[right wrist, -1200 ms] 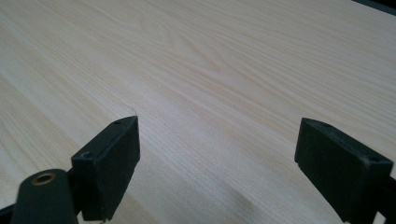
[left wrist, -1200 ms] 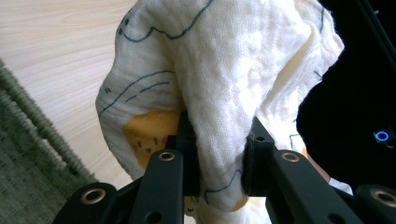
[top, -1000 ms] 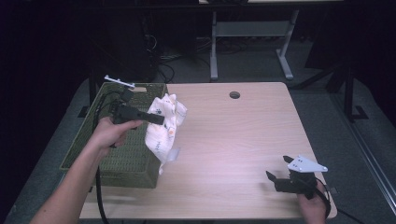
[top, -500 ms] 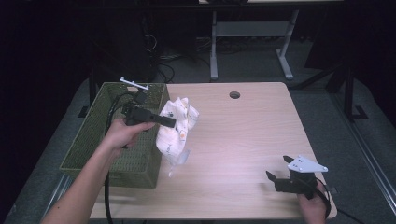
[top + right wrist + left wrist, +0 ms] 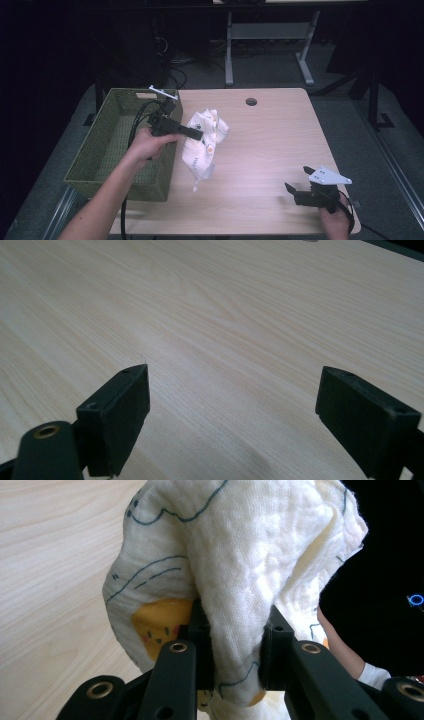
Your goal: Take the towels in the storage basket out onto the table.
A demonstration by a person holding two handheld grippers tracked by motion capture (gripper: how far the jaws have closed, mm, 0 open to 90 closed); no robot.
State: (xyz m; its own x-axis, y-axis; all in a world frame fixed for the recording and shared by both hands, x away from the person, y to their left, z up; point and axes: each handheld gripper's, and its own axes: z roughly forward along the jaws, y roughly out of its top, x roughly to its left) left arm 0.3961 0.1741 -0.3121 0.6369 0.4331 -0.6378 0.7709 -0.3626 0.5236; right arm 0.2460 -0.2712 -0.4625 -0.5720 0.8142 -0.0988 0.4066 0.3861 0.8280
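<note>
A white cloth [image 5: 202,145] printed with blue lines and yellow figures hangs in the air over the table, just right of the green basket [image 5: 107,150]. My left gripper [image 5: 199,134] is shut on a bunched fold of it; in the left gripper view the cloth [image 5: 235,565] bulges up between the two black jaws, which pinch it from both sides. My right gripper [image 5: 296,181] rests low near the table's front right corner, jaws wide apart. In the right gripper view its fingertips [image 5: 117,412] frame bare wood with nothing between them.
The woven green basket stands along the table's left edge, and its visible inside looks bare. A round cable hole [image 5: 251,101] sits at the far middle of the wooden table [image 5: 270,145]. Dark floor and a metal stand [image 5: 270,35] lie beyond.
My left gripper has carried the cloth to the right, away from the basket and out over the table. The right gripper has stayed where it was.
</note>
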